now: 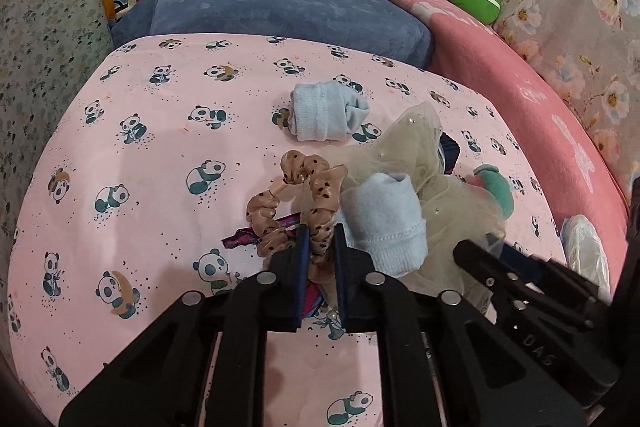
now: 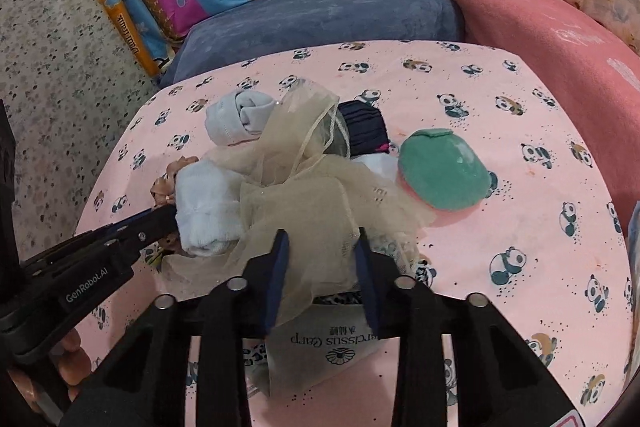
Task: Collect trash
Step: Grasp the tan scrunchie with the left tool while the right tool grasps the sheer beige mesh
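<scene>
A heap of small items lies on the pink panda sheet (image 1: 140, 155). My left gripper (image 1: 322, 249) is shut on a tan dotted scrunchie (image 1: 296, 203), its pads squeezing the loop. Beside it sit a rolled light-blue sock (image 1: 384, 223) and a puff of beige tulle (image 1: 420, 147). In the right wrist view my right gripper (image 2: 322, 255) holds the tulle (image 2: 304, 227), which fills the gap between both pads. The left gripper (image 2: 160, 221) comes in from the left against the sock (image 2: 208, 211). A white printed packet (image 2: 320, 347) lies under the tulle.
A second rolled sock (image 1: 324, 111), a dark navy cloth (image 2: 364, 127) and a green-and-pink plush piece (image 2: 440, 171) sit behind the heap. A crinkled clear wrapper (image 1: 584, 247) lies at the right edge. A blue cushion (image 1: 280, 11) and pink blanket (image 1: 540, 115) border the sheet.
</scene>
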### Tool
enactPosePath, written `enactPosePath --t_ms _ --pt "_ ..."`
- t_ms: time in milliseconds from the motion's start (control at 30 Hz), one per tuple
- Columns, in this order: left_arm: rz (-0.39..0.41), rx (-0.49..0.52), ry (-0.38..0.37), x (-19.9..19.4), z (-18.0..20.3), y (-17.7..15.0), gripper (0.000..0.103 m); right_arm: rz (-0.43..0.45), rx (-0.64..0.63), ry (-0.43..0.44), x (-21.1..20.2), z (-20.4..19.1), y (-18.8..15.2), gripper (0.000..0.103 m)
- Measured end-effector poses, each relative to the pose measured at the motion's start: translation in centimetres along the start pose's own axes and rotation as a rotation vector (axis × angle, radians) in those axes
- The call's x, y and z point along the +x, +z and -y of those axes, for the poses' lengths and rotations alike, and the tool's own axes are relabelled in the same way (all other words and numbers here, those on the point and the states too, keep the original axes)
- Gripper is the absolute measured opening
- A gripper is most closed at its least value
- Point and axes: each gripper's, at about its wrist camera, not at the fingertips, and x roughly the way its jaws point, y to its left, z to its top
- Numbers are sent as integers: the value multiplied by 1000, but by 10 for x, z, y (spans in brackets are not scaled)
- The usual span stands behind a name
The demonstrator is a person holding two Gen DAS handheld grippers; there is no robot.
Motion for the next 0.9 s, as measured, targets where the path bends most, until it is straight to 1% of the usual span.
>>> enactPosePath --t_ms 67,133,400,533,700,767,833,867,900 --pt "8 -3 -2 -5 1 0 10 5 2 15 -3 -2 -1 9" --pt "21 -4 -3 -13 3 2 10 40 -5 19 -14 -4 -1 6" --pt "94 4 -22 -59 24 11 10 190 -15 33 -82 -5 16 5" --pt "133 28 -43 -84 46 14 10 265 -1 48 -121 1 22 4" --pt "158 68 -66 -106 78 10 10 355 7 52 -167 15 25 2" --pt "164 78 -76 -112 89 8 10 379 4 34 -180 20 23 2" --pt "166 84 -82 -117 99 4 10 372 5 24 -184 26 19 2" --pt "165 83 -83 -118 101 3 10 362 11 21 -184 30 17 5" --pt "162 80 -82 -118 103 1 10 355 23 18 -182 34 13 12"
